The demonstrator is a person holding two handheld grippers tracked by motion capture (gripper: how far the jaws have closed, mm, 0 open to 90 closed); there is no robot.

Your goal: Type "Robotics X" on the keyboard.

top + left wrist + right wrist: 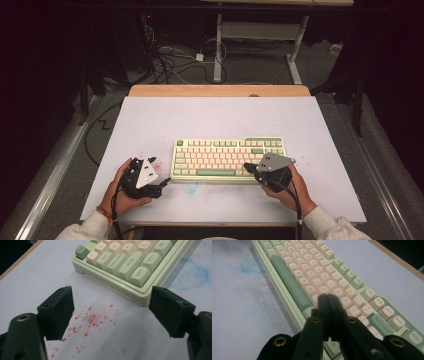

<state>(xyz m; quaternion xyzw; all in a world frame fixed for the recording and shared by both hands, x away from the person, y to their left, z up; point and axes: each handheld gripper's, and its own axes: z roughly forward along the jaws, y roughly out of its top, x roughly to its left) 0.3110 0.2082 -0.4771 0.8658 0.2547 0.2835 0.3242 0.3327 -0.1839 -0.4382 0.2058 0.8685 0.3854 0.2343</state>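
Note:
A pale green keyboard (228, 160) with cream and green keys lies in the middle of the white mat. My left gripper (164, 183) rests on the mat just left of the keyboard's near left corner (135, 293), jaws wide open with nothing between them (111, 312). My right gripper (247, 166) is shut, jaws pressed together and empty. Its tip (327, 298) hovers over the keys near the right end of the green space bar (288, 282); whether it touches a key is unclear.
Red speckles (91, 320) stain the mat between my left jaws, and a faint blue ring (252, 266) marks it in front of the keyboard. The mat (150, 120) covers a wooden table (220, 90). Cables and desk legs (217, 50) lie on the floor beyond.

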